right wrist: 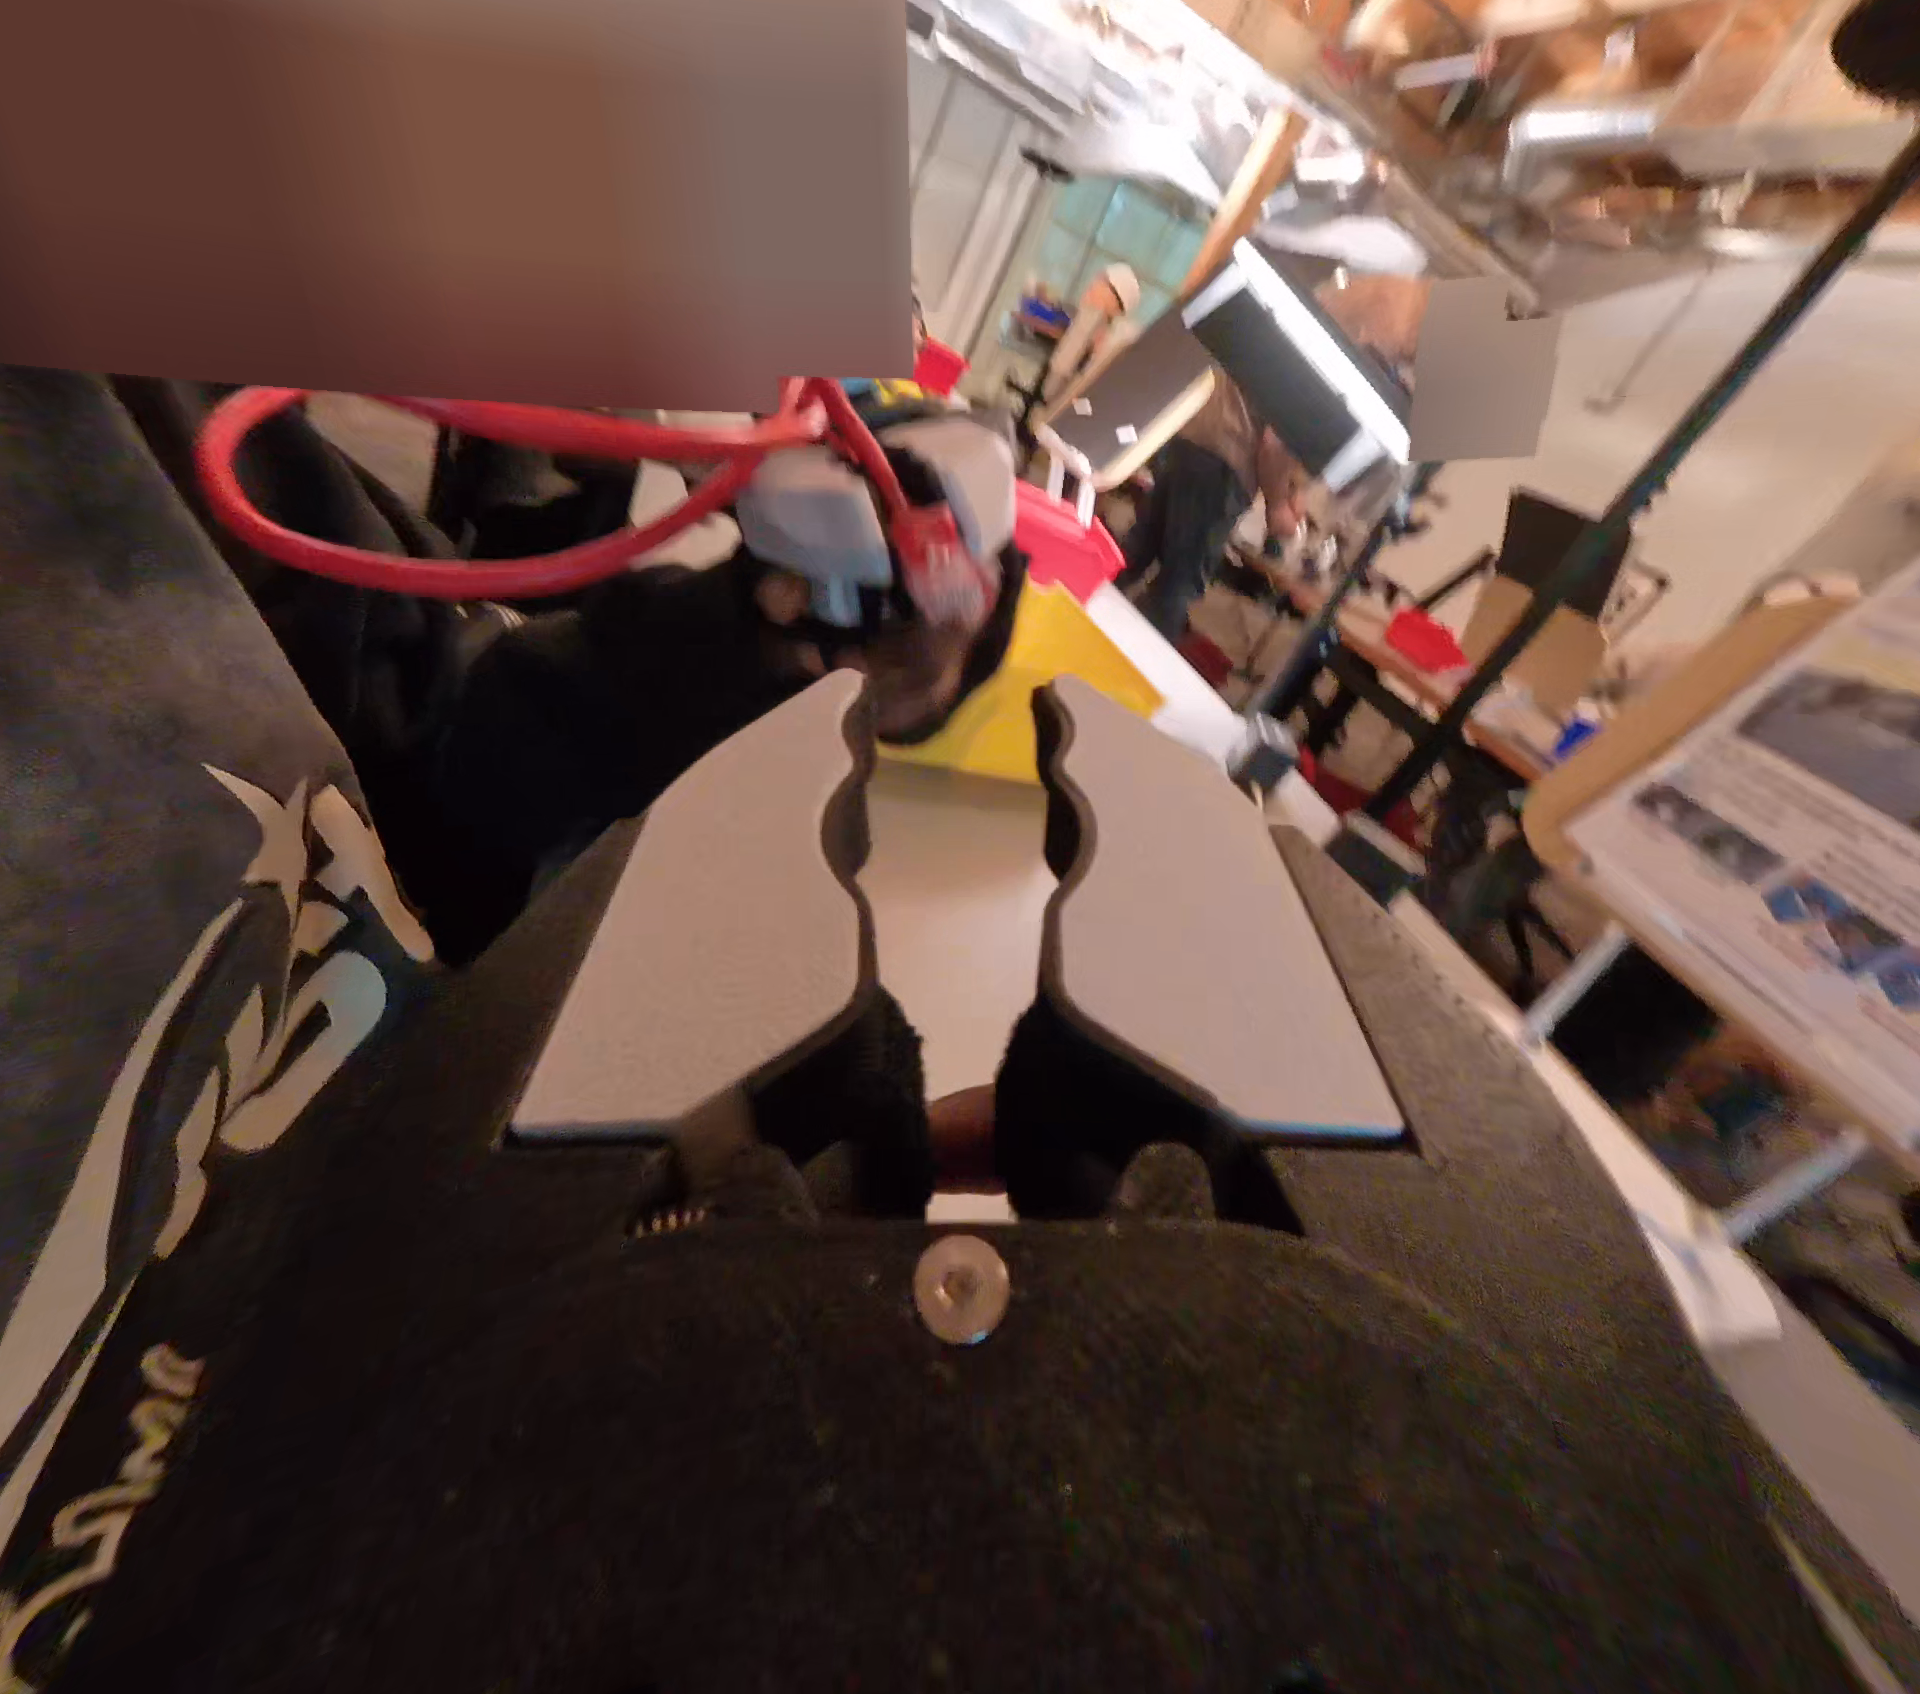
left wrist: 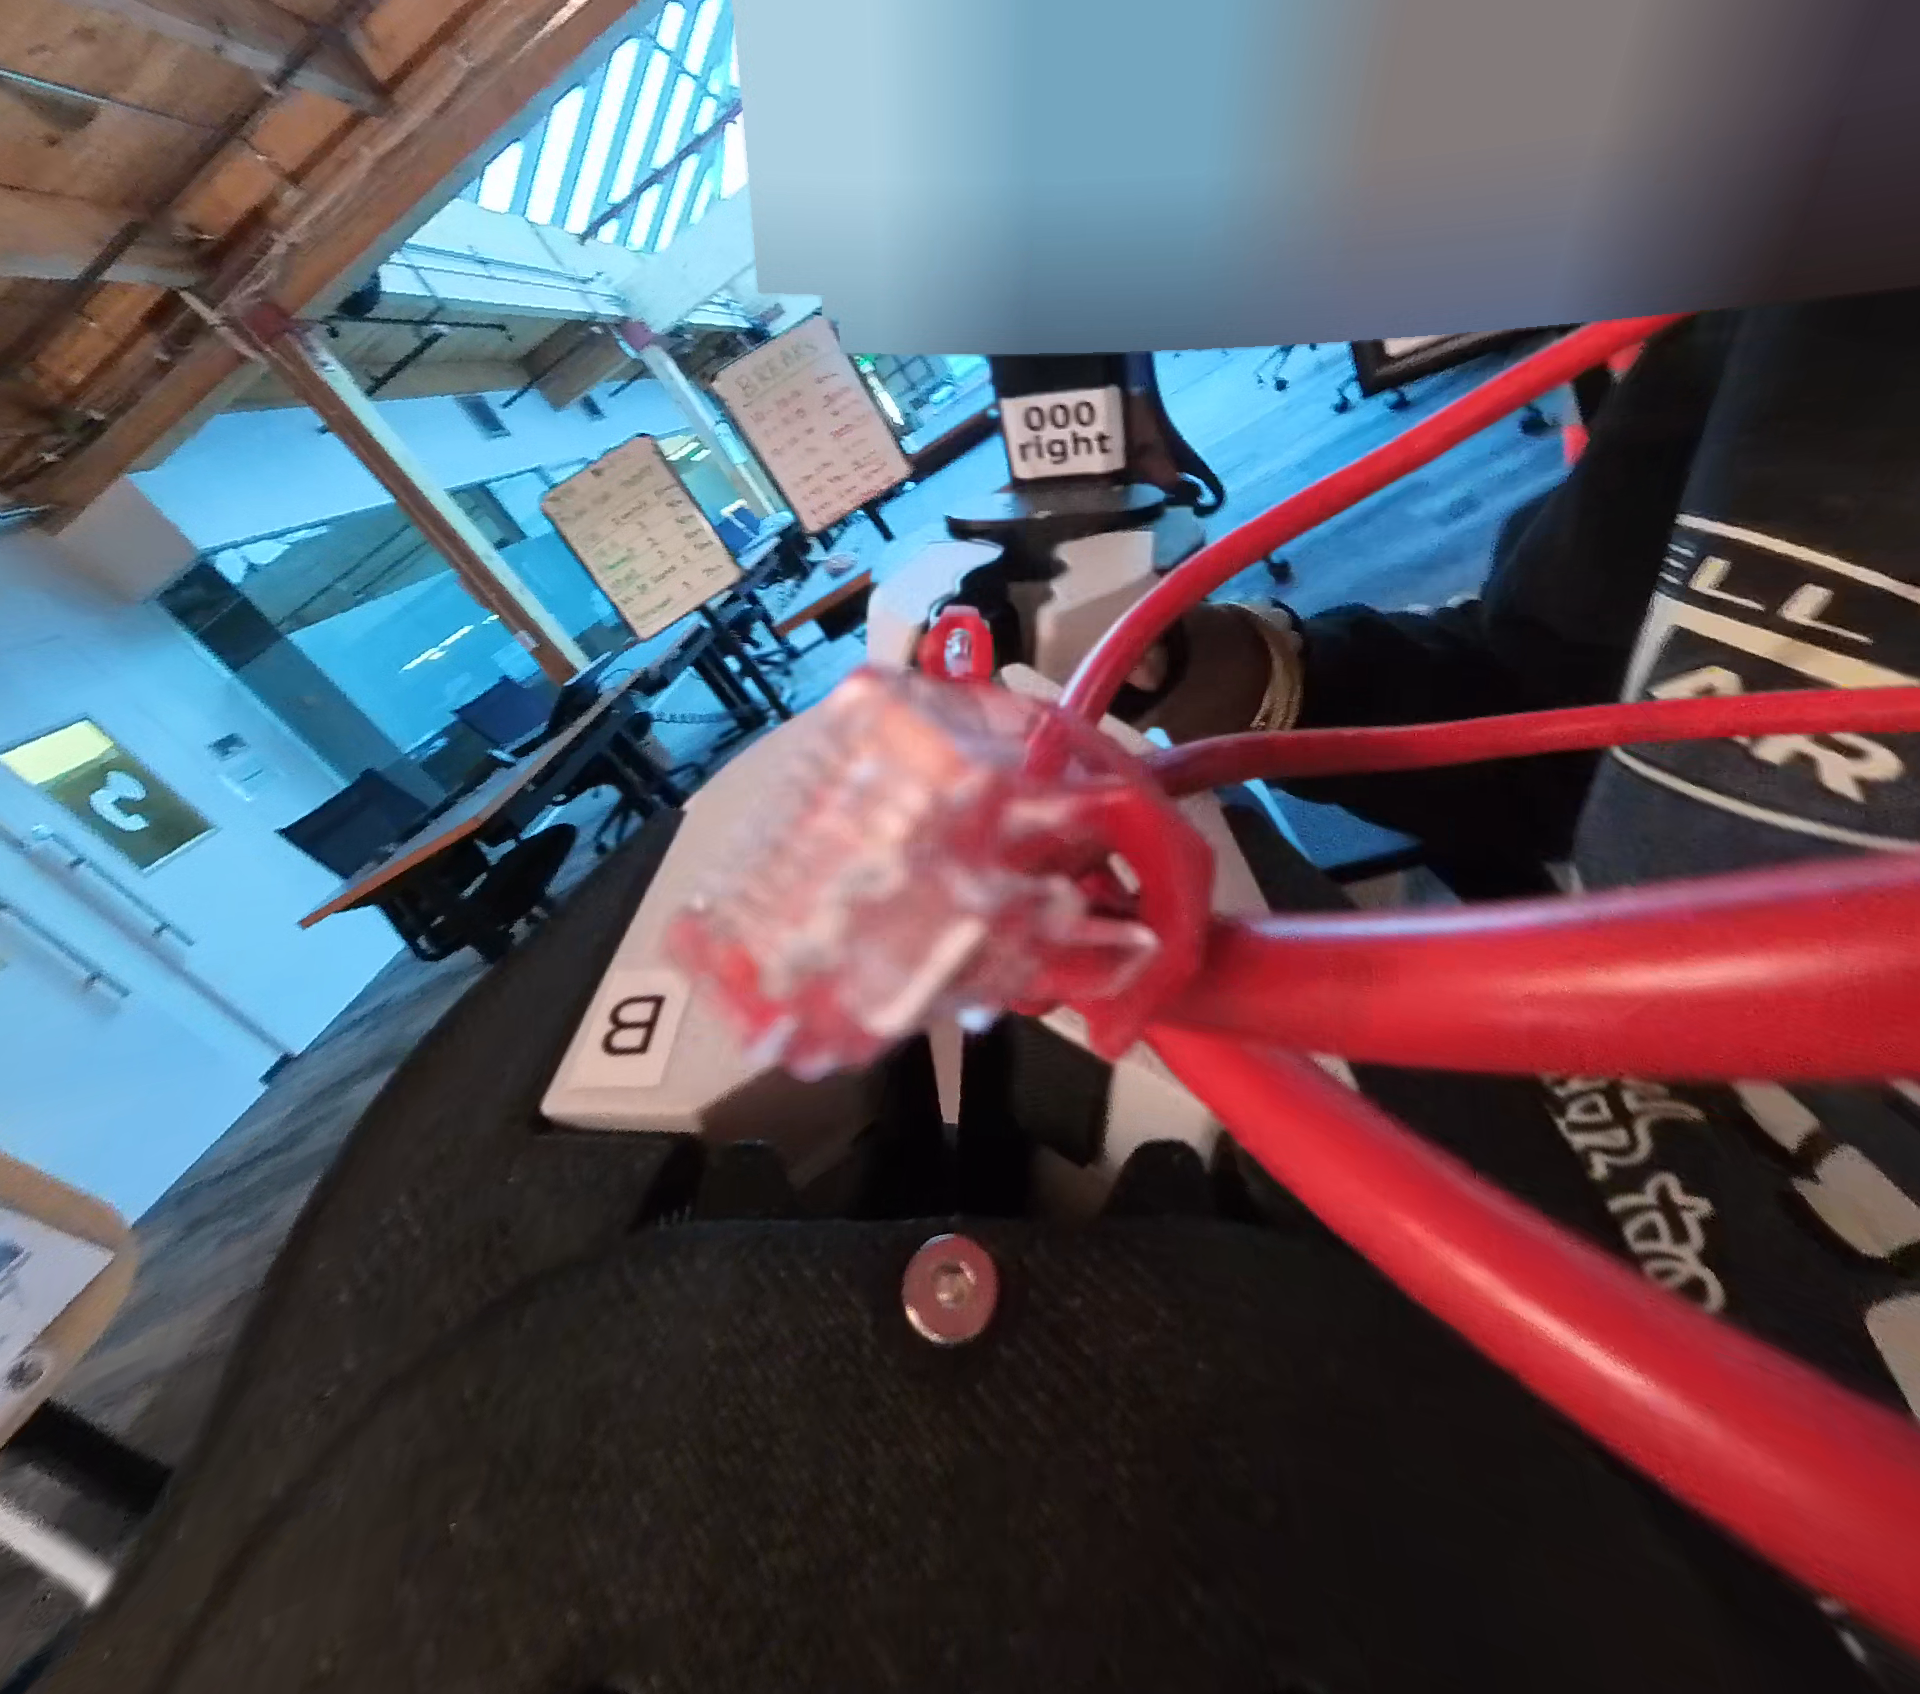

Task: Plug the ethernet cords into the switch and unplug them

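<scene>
left gripper (left wrist: 997,948) clamping red cord (left wrist: 1507,948), right gripper (right wrist: 948,709) parted

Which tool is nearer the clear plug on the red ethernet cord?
Left. The left tool is shut on the red ethernet cord just behind its clear plastic plug. The right tool is open, empty, and apart from that plug.

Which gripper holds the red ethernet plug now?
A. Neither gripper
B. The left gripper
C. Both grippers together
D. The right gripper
B: the left gripper is shut on the red ethernet plug, while the right gripper is open with nothing between its fingers.
</scene>
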Tool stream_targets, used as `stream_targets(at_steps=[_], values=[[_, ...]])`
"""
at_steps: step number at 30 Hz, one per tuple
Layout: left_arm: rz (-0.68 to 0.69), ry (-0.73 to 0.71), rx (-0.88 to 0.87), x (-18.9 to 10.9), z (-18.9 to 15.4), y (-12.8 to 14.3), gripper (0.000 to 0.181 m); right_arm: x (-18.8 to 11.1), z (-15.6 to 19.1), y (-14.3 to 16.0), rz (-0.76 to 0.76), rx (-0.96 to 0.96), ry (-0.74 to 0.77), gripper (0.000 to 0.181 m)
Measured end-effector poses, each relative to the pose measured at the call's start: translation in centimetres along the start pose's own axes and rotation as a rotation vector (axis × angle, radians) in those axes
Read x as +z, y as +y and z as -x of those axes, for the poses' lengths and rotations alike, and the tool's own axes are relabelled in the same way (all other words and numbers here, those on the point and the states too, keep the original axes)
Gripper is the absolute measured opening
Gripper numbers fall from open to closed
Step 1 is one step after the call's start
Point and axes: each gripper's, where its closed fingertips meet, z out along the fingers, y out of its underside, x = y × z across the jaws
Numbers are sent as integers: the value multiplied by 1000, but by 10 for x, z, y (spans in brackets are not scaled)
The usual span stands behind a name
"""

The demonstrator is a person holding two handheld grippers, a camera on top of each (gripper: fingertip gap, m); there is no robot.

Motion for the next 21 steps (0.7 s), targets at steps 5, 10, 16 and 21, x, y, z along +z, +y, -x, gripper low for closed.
stream_targets(at_steps=[5,10,16,21], values=[[-30,-135,-46,-24,20,-3,13,-35,-4,56,342,116,11,75],[-16,-113,-173,-44,5,18,11,-81,34,126,686,26,-255,70],[-30,-111,-310,-47,-7,54,11,-89,36,151,971,-375,-595,59],[-104,-83,-414,-59,-10,66,10,-79,40,183,1106,-679,-874,56]])
